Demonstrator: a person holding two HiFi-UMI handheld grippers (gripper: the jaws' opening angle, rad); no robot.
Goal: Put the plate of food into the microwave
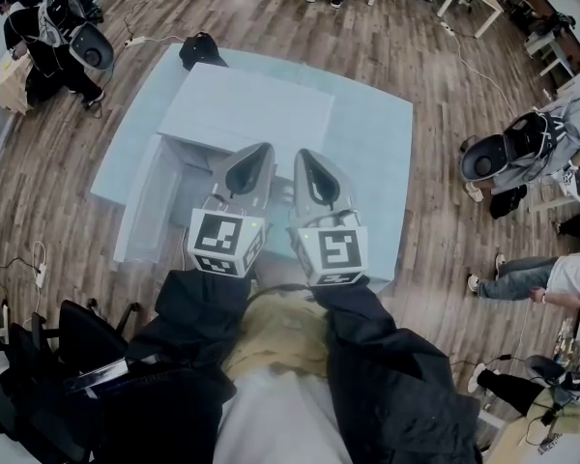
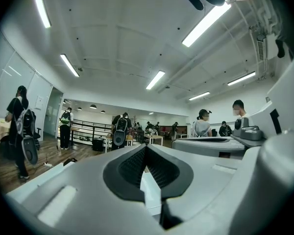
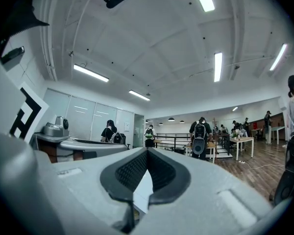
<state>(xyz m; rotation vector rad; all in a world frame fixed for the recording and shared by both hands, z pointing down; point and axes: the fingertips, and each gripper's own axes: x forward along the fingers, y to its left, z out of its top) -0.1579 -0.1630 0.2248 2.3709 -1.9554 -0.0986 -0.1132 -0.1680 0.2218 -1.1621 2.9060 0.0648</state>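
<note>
The grey left tongs (image 1: 266,150) and right tongs (image 1: 302,155) were both closed on nothing, side by side above a white box-shaped appliance (image 1: 242,109), probably the microwave, on the pale blue counter (image 1: 377,162).

**Head view:** above the counter (image 1: 377,133), facing steeply down. It sits close over the left gripper (image 1: 259,151) and right gripper (image 1: 305,157), which are side by side above the counter's near half.

**Left gripper view:** rides the left gripper, facing level along its closed jaws, out beyond the counter's far side.

**Right gripper view:** rides the right gripper, on the same heading, its jaws also closed.

**Shared:** each gripper view catches the neighbouring gripper's body at its inner edge. Both show the railing (image 2: 93,129) well beyond the counter.
</note>
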